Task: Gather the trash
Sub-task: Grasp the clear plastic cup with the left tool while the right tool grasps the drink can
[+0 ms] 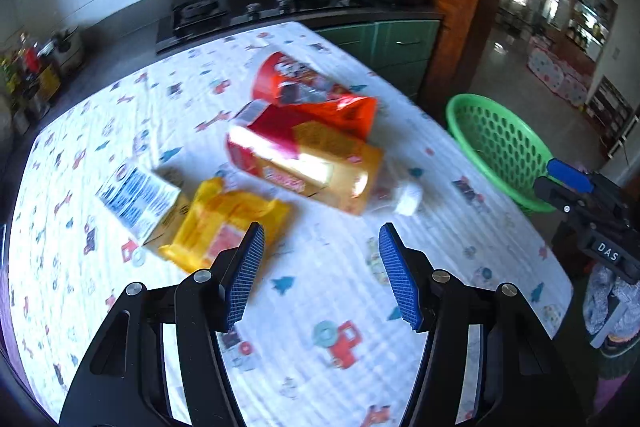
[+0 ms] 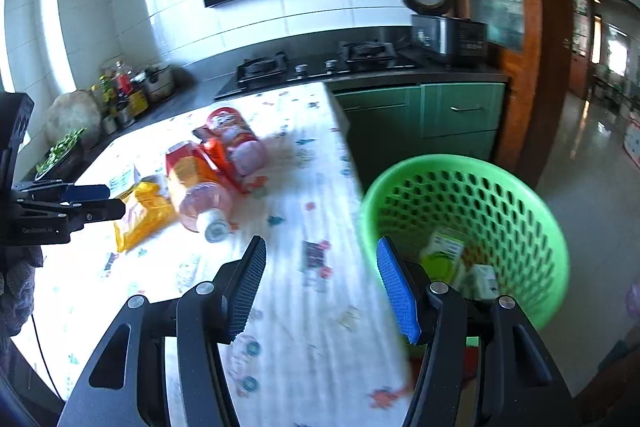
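Trash lies bunched on the patterned tablecloth (image 1: 320, 291): a blue-and-white carton (image 1: 138, 201), a yellow wrapper (image 1: 228, 223), a plastic bottle (image 1: 308, 171) on its side with a white cap, an orange bag (image 1: 348, 111) and a red snack cup (image 1: 288, 75). My left gripper (image 1: 320, 247) hovers open just short of the wrapper and bottle, nothing between its fingers. My right gripper (image 2: 320, 259) is open and holds nothing, over the table's edge beside the green basket (image 2: 532, 211). Two small cartons (image 2: 444, 255) lie in that basket. The bottle (image 2: 204, 203) and wrapper (image 2: 144, 211) show left of it.
The green basket (image 1: 496, 147) stands off the table's right edge. Behind the table runs a dark counter with a gas hob (image 2: 320, 65), a rice cooker (image 2: 444, 35) and green cabinets (image 2: 460, 111). Bottles and pots (image 2: 128, 91) crowd the far left.
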A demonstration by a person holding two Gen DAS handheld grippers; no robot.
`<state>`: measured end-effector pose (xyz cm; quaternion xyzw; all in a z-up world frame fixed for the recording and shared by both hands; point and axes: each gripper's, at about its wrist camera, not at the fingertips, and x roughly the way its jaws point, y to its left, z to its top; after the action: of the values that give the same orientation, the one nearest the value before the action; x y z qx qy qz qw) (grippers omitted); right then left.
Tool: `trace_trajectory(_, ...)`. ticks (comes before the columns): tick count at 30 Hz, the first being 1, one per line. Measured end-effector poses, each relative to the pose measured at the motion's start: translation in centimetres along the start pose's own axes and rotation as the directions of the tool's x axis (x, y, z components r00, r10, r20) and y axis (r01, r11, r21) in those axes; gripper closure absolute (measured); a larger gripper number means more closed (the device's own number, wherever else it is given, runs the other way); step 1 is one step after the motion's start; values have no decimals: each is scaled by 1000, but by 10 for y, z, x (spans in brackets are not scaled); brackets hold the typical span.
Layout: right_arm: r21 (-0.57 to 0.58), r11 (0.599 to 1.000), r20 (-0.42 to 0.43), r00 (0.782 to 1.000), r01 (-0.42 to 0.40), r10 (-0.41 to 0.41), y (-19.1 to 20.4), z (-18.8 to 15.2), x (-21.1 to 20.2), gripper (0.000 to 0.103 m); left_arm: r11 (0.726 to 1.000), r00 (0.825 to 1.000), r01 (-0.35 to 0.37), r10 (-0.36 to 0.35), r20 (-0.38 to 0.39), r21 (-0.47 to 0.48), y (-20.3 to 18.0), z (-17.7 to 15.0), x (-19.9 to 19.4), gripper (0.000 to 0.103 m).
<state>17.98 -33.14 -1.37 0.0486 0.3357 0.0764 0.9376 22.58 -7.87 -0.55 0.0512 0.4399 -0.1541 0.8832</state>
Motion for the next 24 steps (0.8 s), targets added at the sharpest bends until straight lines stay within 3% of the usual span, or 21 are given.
trace_trajectory(9, -56, 995, -32, 996, -81, 79, 39, 25, 34, 47, 998, 999, -36, 34, -26, -59, 40, -16, 5, 44)
trace_trajectory(15, -73, 988, -63, 989, -137, 133, 60, 40, 60, 53, 995, 998, -52, 48, -47, -84, 58, -24, 10, 44)
trace_trajectory(24, -208, 954, -150, 971, -217, 188, 108, 48, 95, 53, 990, 996, -63, 55, -65, -127, 83, -33, 16, 44)
